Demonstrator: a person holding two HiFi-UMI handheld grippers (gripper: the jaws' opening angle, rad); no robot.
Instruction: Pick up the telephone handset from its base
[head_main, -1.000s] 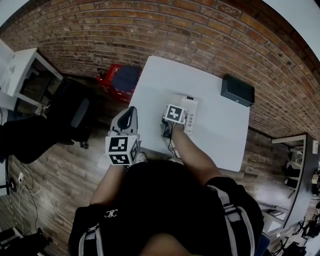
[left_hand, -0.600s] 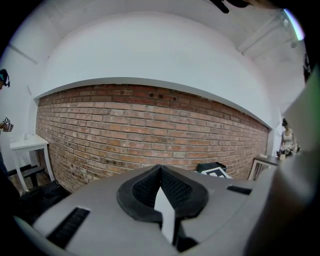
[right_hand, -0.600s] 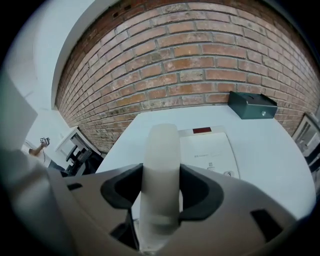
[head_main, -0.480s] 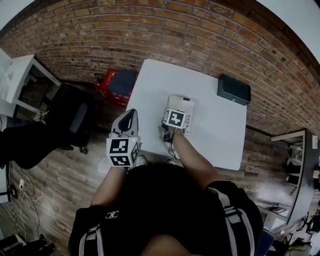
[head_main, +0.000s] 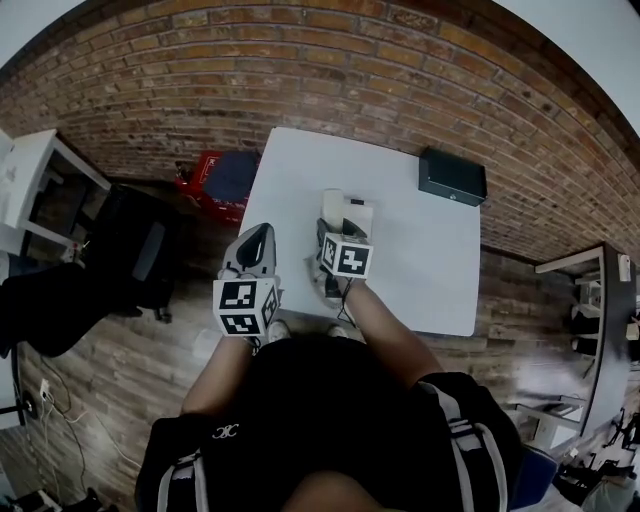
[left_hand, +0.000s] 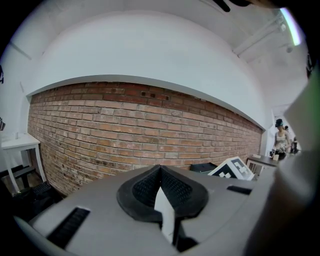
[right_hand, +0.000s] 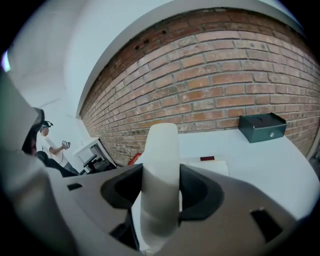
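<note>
In the right gripper view a white telephone handset (right_hand: 160, 165) stands upright between the jaws of my right gripper (right_hand: 161, 187), which is shut on it. The white phone base (right_hand: 207, 166) lies on the table just beyond it. From the head view, the base (head_main: 350, 212) sits mid-table, and my right gripper (head_main: 330, 250) is at its near edge, its marker cube above it. My left gripper (head_main: 256, 242) hangs off the table's left side, away from the phone. Its jaws (left_hand: 160, 170) are shut, pads meeting, holding nothing.
The white table (head_main: 420, 250) stands against a brick wall, with a black box (head_main: 452, 176) at its far right corner. On the floor to the left are a red case (head_main: 205, 170), a black chair (head_main: 140, 250) and a white desk (head_main: 30, 175).
My right gripper has drawn back from over the base toward my body, bringing the handset with it. The left gripper has stayed where it was.
</note>
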